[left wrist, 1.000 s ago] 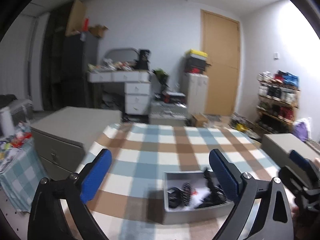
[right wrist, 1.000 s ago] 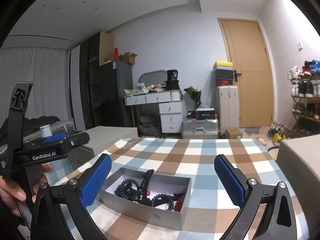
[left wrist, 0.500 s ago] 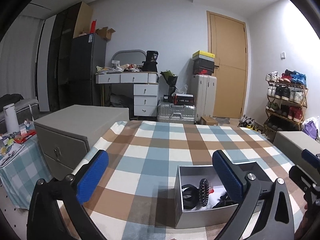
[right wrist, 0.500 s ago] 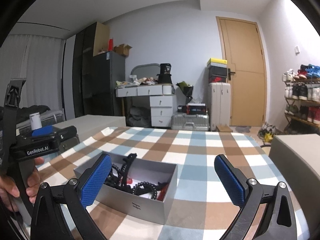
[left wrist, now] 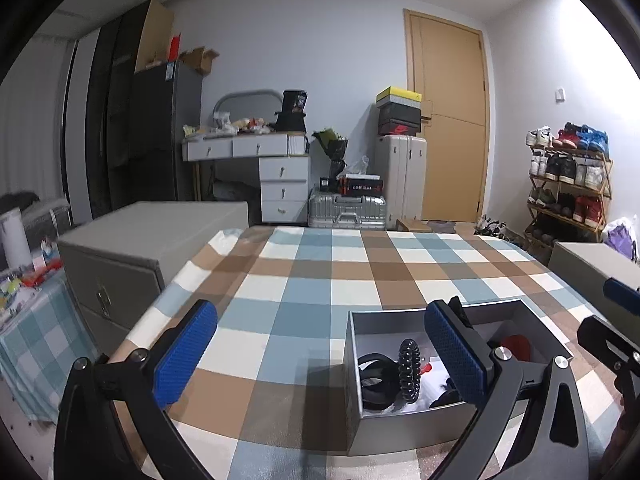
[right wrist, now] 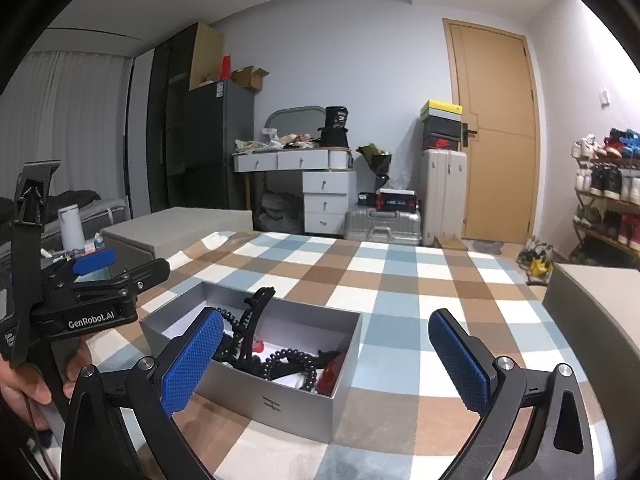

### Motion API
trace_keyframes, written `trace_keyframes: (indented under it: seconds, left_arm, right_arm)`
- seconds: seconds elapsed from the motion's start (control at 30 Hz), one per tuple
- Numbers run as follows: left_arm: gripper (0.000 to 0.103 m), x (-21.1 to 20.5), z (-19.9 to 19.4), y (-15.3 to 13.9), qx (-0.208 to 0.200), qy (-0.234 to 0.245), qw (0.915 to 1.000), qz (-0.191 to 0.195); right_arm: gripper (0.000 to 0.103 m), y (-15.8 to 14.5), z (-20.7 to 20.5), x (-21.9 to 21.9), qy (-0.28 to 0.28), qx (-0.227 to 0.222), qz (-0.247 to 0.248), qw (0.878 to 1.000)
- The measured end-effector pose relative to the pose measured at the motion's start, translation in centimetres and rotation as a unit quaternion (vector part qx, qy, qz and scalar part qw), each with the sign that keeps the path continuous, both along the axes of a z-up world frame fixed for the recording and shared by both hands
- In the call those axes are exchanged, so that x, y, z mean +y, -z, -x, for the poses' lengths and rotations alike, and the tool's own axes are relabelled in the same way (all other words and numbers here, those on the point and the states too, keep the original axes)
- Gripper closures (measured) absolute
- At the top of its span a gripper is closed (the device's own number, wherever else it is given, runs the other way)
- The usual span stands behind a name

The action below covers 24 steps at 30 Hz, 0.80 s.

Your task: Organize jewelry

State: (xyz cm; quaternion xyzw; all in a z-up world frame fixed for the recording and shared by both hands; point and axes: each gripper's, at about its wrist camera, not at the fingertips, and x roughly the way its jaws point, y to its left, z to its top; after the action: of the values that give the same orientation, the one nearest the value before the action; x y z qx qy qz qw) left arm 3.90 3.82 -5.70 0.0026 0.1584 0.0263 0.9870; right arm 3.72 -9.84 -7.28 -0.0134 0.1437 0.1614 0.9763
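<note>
**A:** We hold both tools above the checked tablecloth (left wrist: 312, 280). Our left gripper (left wrist: 320, 356) has its blue pads spread wide and grips nothing; our right gripper (right wrist: 326, 360) is spread just as wide and is also empty.

**B:** And the jewelry?

**A:** It lies in the grey box (right wrist: 276, 404) on the cloth, lid off, just beyond the right gripper's left pad. From the left wrist we see a black coiled band (left wrist: 409, 370) standing on edge beside a dark ring; from the right wrist, a black beaded string (right wrist: 294, 362), a black toothed piece (right wrist: 256, 312) leaning up over the far wall, and something red (right wrist: 330, 376) at the near corner.

**B:** Which step are we in?

**A:** We judge it either way: the pieces piled in the box could be waiting to be sorted, or could be gathered there as the tidy result. One moment will not settle that.

**B:** What would any next move need?

**A:** The pieces lie tangled and small, so a pad would have to come down inside the walls and close on a single strand without dragging its neighbours. A hand (right wrist: 24, 392) on the left tool's handle shows at the frame edge.
</note>
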Motion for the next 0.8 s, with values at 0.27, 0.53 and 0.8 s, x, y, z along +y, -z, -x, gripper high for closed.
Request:
trace_keyframes:
  seconds: [0.27,0.53,0.8]
  left_arm:
    - [0.001,-0.19,0.53,-0.3,-0.003,0.01,0.9999,-0.001]
    - [0.001,-0.17,0.41,-0.27,-0.003,0.01,0.9999,-0.001]
    - [0.001,-0.22,0.35,-0.29,-0.002,0.008,1.0,-0.001]
  right_arm:
    - [0.0,0.02,-0.19,-0.06,0.004,0.004,-0.001,1.0]
    - [0.0,-0.05,-0.12,-0.16,0.004,0.002,-0.002,1.0]
    - [0.0,-0.06,-0.07,-0.13,0.006,0.001,-0.004,1.0]
